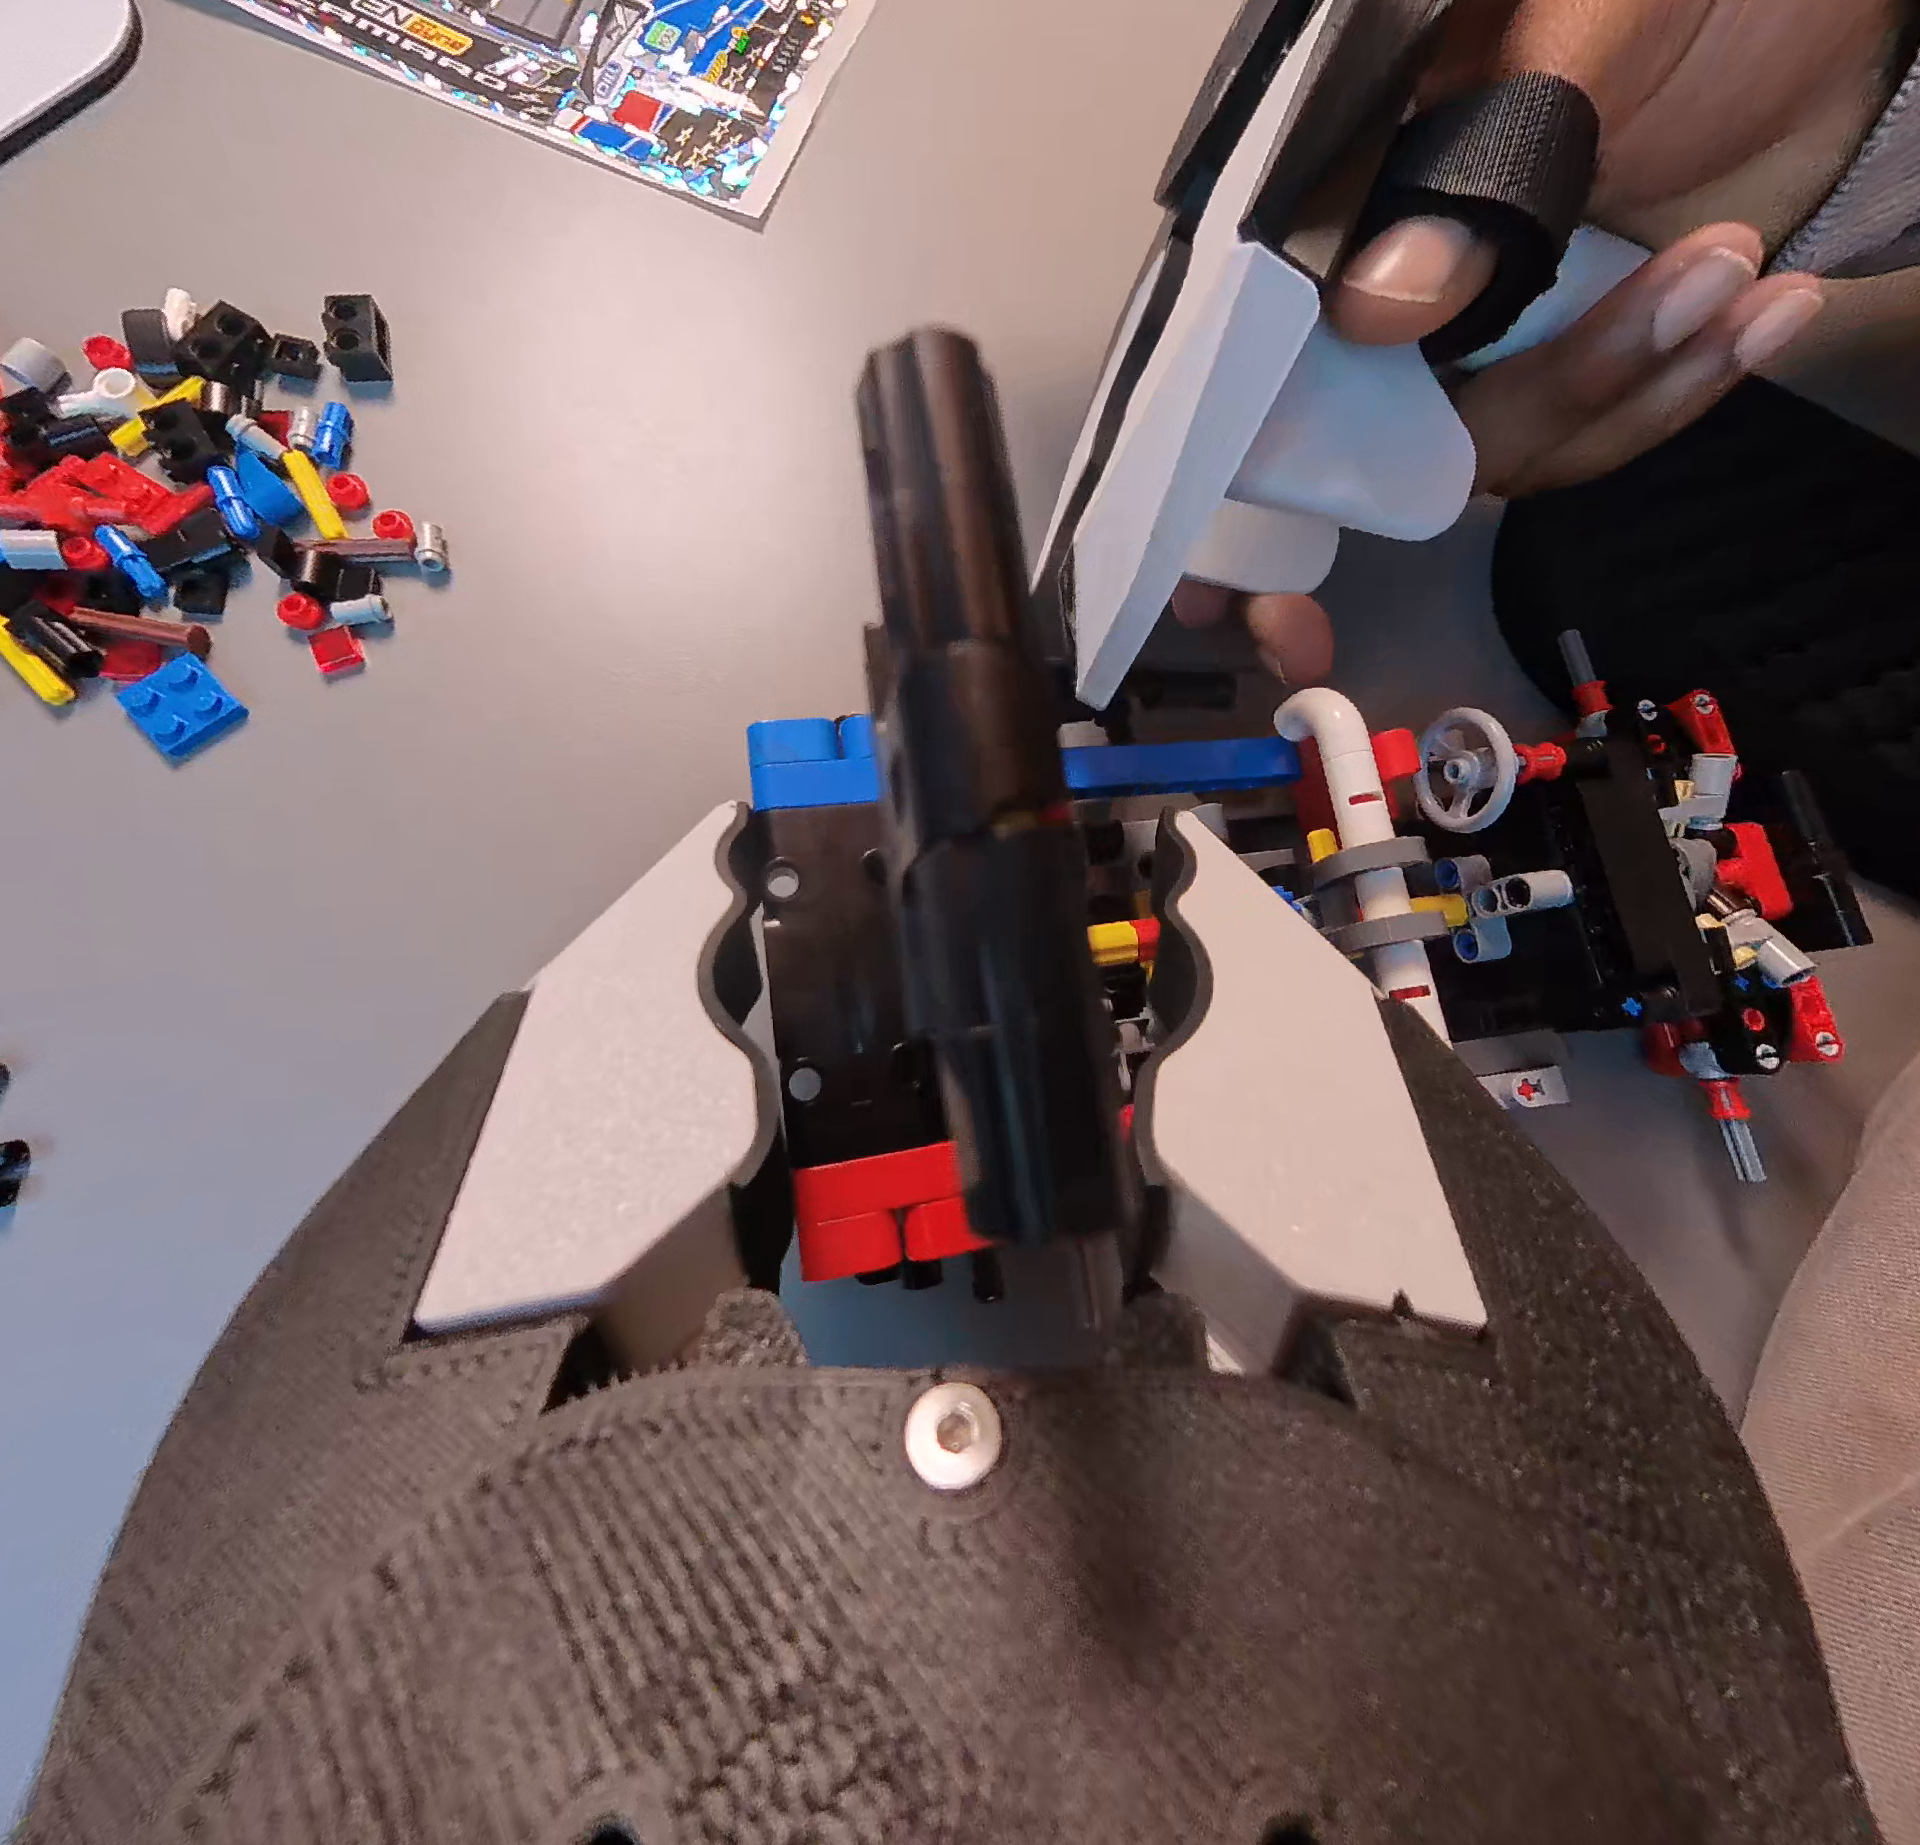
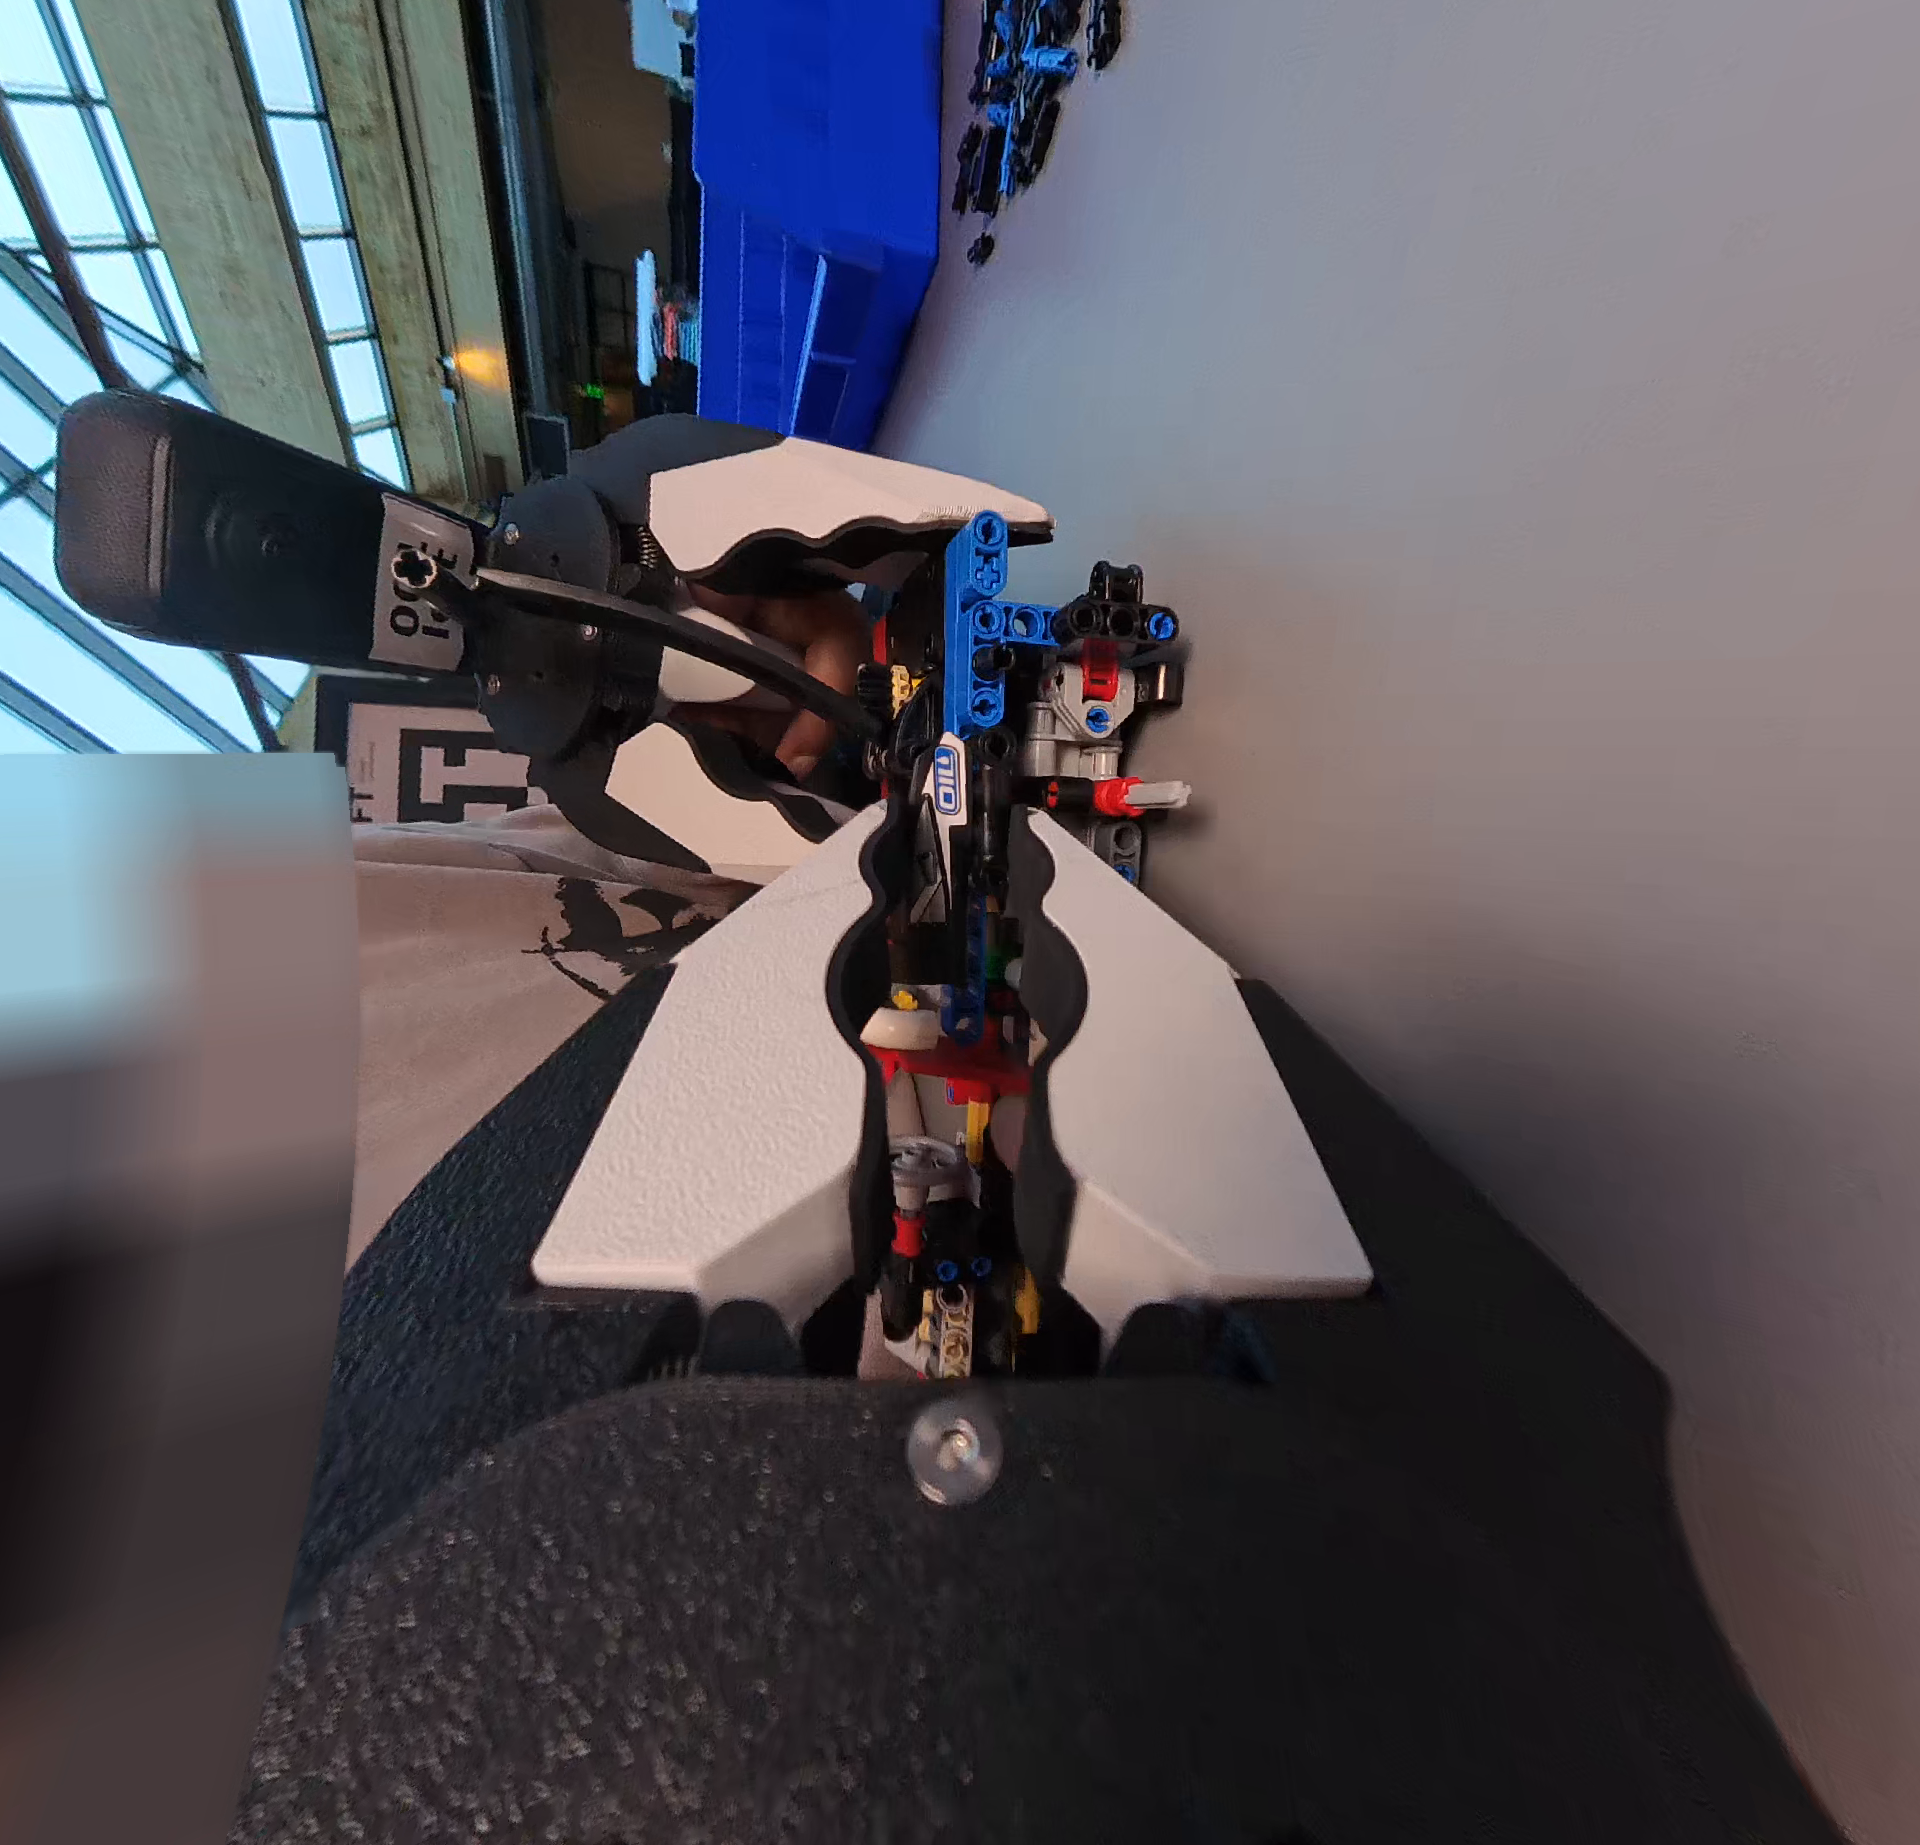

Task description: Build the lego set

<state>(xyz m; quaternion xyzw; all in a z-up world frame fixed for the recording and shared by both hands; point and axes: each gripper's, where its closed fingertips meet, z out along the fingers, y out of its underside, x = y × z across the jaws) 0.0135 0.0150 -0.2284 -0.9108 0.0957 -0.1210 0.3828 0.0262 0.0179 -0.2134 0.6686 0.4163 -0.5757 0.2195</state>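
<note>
The lego model [image 1: 1600, 860] is a black frame with red, blue, yellow and grey parts, a white pipe and a grey steering wheel [image 1: 1463, 769]. My left gripper [image 1: 954, 829] is shut on its black, red and blue end; a blurred black tube [image 1: 956, 652] stands before the camera. One white finger [image 1: 1174, 465] of my right gripper reaches down onto the model from the upper right. In the right wrist view my right gripper [image 2: 956, 829] is shut on the model [image 2: 982, 642], whose blue beam sticks out past the tips. The left gripper's white fingers [image 2: 831, 496] hold the far end.
A pile of loose red, black, blue and yellow pieces [image 1: 177, 507] lies on the grey table [image 1: 623, 341] at the left. A sticker sheet [image 1: 520, 19] lies at the top. A blue bin [image 2: 810, 185] and dark and blue pieces [image 2: 1039, 60] lie farther off. A hand [image 1: 1714, 112] holds the right gripper.
</note>
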